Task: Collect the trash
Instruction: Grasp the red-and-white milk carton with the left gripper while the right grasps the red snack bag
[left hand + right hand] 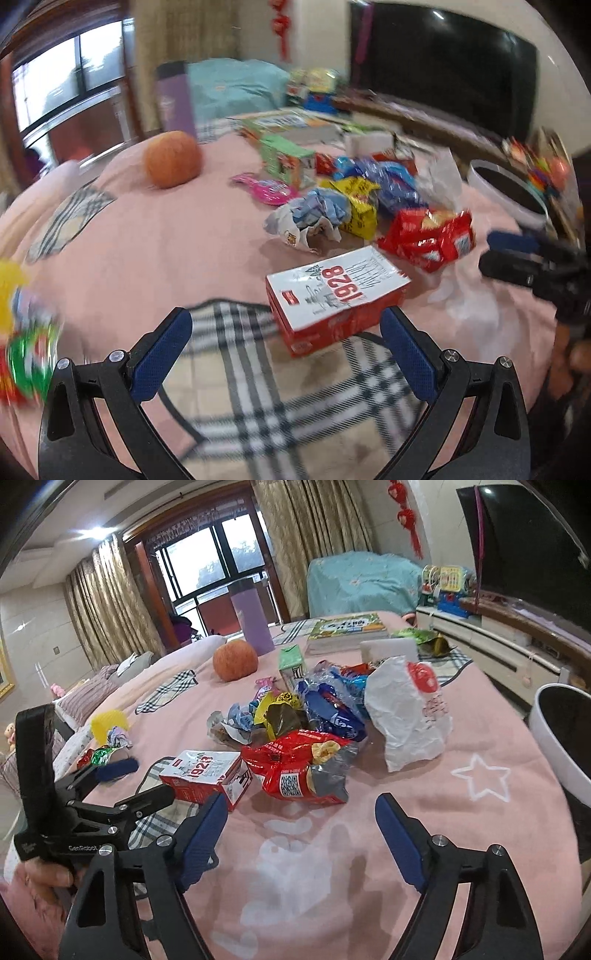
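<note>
Surface: a table under a pink cloth [461, 746] with plaid patches and white star and paw prints; it fills the lower half of both views.

Trash, centre of the cloth, one loose heap:
- red and white carton [334, 295] marked 1928, on its side, nearest the left gripper;
- red snack bag [303, 771], torn open, just beside the carton;
- yellow wrapper [360, 206], crumpled, behind the red bag;
- blue wrappers [332, 705], against the yellow one;
- white plastic bag [406, 709] with a red print, at the heap's right edge;
- green carton [291, 664], upright, at the back;
- pink wrapper [266, 188], flat, left of the heap.

Other goods: an orange fruit [235, 661], upper left of the heap; a purple bottle [253, 622] behind it; a book [347, 627] at the far edge.

White bin [561, 734]: right edge of the frame, beside the table, dark inside.

Room: brown curtains and a balcony door in the upper left, a teal-covered sofa [362, 579] at upper centre, a dark television [443, 62] at upper right.

Left gripper [286, 325]: jaws wide apart, nothing between the pads, carton just ahead.

Right gripper [301, 816]: jaws apart over bare cloth, holding nothing, red bag just beyond.
</note>
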